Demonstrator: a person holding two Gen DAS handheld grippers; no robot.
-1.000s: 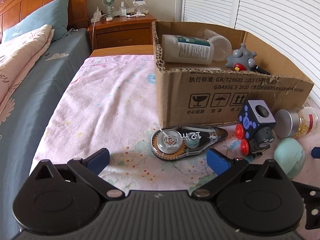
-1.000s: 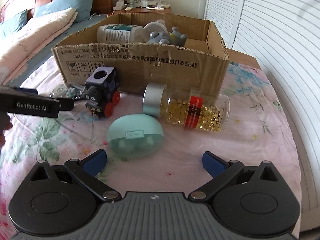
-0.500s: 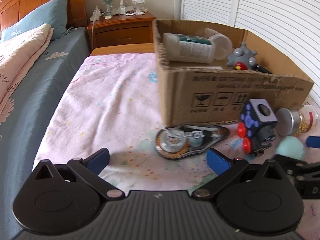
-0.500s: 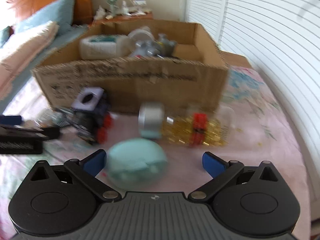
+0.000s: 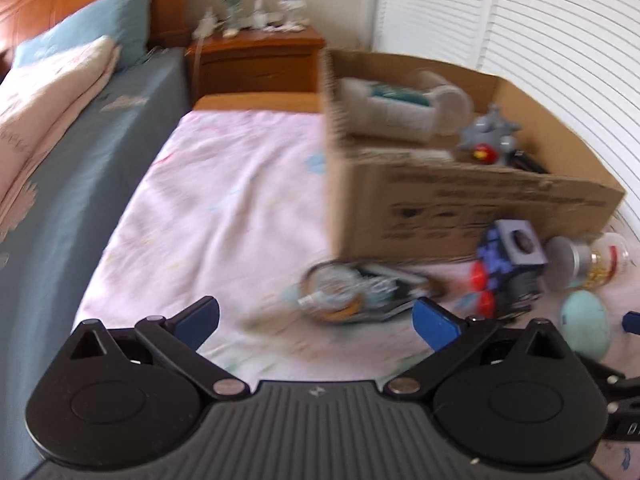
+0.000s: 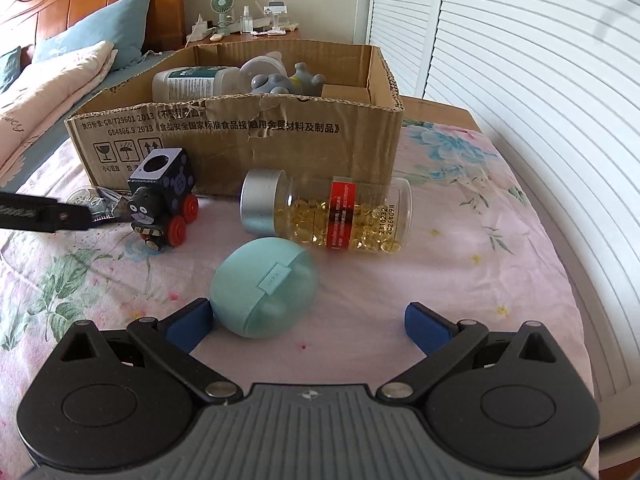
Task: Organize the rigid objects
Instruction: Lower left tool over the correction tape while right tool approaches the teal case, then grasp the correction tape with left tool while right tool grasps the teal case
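Note:
A mint-green round case (image 6: pixel 264 286) lies on the floral sheet just ahead of my open right gripper (image 6: pixel 306 326), touching its left fingertip (image 6: pixel 190 322); it also shows in the left wrist view (image 5: pixel 586 324). Behind it lie a capsule bottle (image 6: pixel 332 214) on its side and a black toy train (image 6: pixel 162 204). A correction tape dispenser (image 5: pixel 360 292) lies ahead of my open, empty left gripper (image 5: pixel 316 320). The cardboard box (image 6: pixel 240 136) holds a white bottle (image 6: pixel 192 80) and a grey toy (image 6: pixel 286 82).
The left gripper's body (image 6: pixel 36 212) reaches in at the left of the right wrist view. A bed with pillows (image 5: pixel 60 80) and a wooden nightstand (image 5: pixel 256 60) stand behind. White louvred doors (image 6: pixel 520 80) run along the right.
My right gripper has come forward until the mint case sits at its left fingertip. My left gripper has swung slightly left and its view is blurred with motion.

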